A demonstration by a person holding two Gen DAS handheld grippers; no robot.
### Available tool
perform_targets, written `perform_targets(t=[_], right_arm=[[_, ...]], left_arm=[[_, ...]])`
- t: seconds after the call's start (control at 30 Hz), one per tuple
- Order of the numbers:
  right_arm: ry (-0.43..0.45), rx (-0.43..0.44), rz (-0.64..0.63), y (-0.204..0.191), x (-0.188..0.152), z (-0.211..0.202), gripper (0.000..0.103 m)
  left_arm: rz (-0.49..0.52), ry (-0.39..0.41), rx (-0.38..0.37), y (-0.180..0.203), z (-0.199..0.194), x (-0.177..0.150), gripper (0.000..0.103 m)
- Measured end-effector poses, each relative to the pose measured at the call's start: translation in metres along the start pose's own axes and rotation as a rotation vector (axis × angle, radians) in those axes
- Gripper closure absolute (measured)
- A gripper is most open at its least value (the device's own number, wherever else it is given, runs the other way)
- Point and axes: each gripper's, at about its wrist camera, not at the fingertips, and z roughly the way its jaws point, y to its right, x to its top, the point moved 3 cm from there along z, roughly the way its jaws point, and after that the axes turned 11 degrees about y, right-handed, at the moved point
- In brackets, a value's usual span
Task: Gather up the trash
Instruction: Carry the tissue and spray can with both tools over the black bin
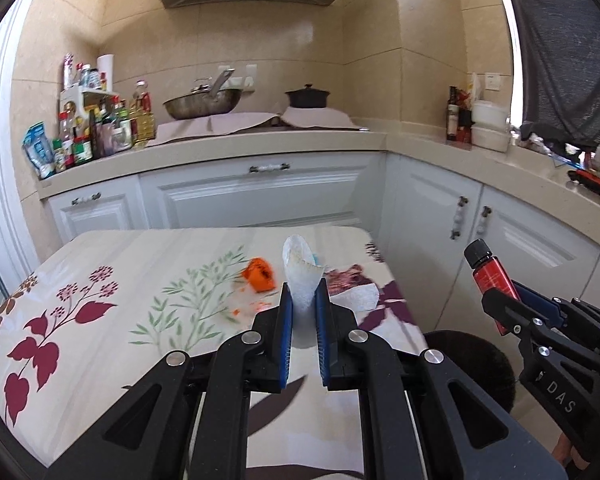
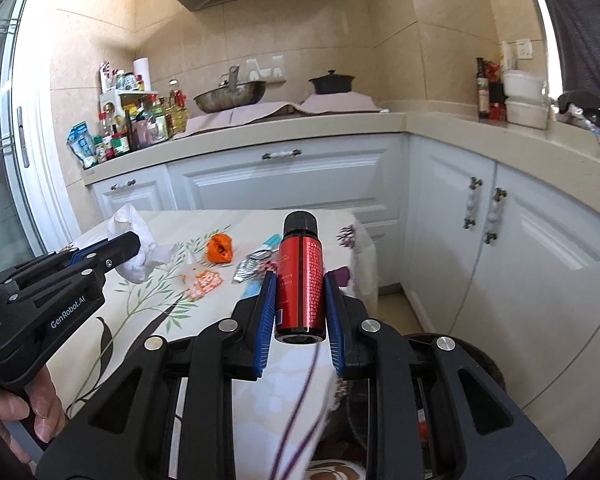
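Right wrist: fingers (image 2: 269, 300) clamp red bottle (image 2: 300, 280); foil wrapper (image 2: 252, 265) visible. Left wrist: fingers (image 1: 286, 312) pinch tissue (image 1: 302, 276).

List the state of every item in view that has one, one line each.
left tool: shut on white tissue
white tissue: crumpled, held above the table
right tool: shut on red bottle
red bottle: capped, held
orange wrapper: crumpled, lying on the table
foil blister pack: lying on the table
black pot: lid on
cabinet doors: closed
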Motion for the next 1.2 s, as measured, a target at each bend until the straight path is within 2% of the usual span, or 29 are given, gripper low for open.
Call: perform_targets(t=[0.33, 0.63, 0.87, 1.03, 1.2], right_arm=[[0.03, -0.124, 0.001, 0.046, -0.004, -0.027, 0.08], [0.019, -0.241, 0.016, 0.098, -0.02, -0.034, 0.08], [0.001, -0.299, 0.038, 0.132, -0.034, -0.029, 0.08], [-0.022, -0.321, 0.056, 0.151, -0.047, -0.023, 0.08], [-0.044, -0.336, 0.075, 0.165, -0.059, -0.015, 0.08]], left_arm=[[0.025, 0.003, -0.115, 0.054, 0.001, -0.001, 0.091], [0.087, -0.006, -0.22, 0.12, 0.015, -0.013, 0.091], [0.112, -0.056, -0.25, 0.152, 0.039, -0.028, 0.091], [0.117, -0.108, -0.25, 0.17, 0.056, -0.041, 0.091], [0.136, -0.127, -0.252, 0.187, 0.067, -0.046, 0.091]])
